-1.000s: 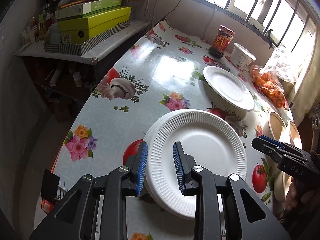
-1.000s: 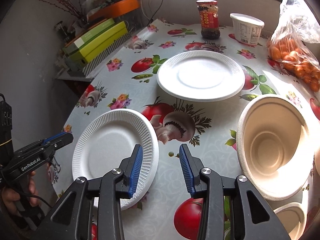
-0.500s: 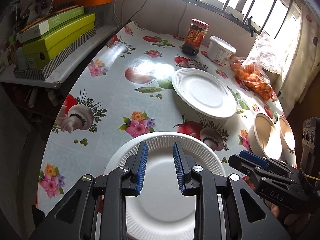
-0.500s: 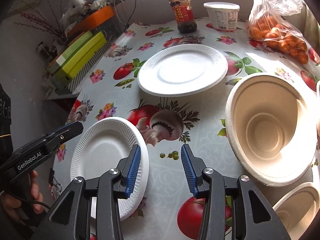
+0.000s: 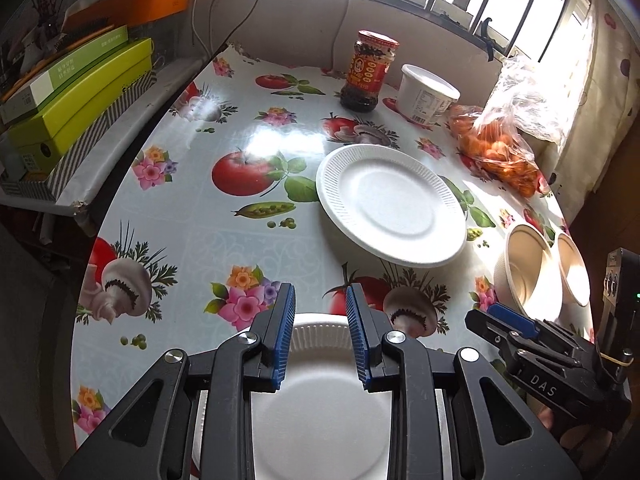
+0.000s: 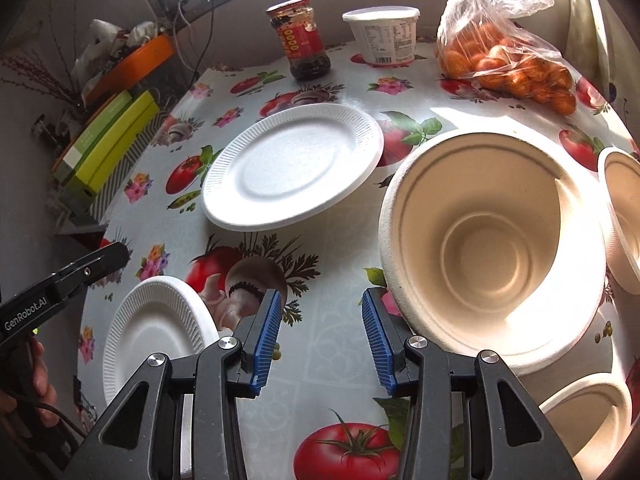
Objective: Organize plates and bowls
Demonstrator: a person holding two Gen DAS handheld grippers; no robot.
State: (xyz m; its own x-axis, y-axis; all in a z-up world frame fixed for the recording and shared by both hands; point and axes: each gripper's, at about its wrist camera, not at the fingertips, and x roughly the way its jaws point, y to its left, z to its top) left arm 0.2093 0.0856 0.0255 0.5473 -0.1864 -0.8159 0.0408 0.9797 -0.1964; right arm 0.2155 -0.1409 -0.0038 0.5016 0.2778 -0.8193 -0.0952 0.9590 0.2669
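- Risk: the near white foam plate with ribbed rim (image 5: 320,412) is light and thin. A pinch at its rim may bend it, or it may skid on the glossy vegetable-print bench (image 5: 224,248) instead of lifting.
- Risk: the large beige pulp bowl (image 6: 492,248) sits just beside the right gripper (image 6: 318,338). A careless sideways pass could knock it into the smaller beige bowl (image 6: 624,220) close on its right.
- Risk: both grippers work near the same bench edge, so they could clash.
- Left gripper (image 5: 320,338): fingers apart with a narrow gap, hovering over the near plate's far rim, clamped on nothing.
- Right gripper: fingers apart, wider gap, only bare bench between them.
- Near plate lies flat at the bench's near edge. A second white foam plate (image 5: 390,204) lies mid-bench, apart from it.
- A third beige bowl (image 6: 588,420) sits at the near right. Nothing is stacked yet.
- Both plates look clean, with shallow wells. The bowls are empty and deep.
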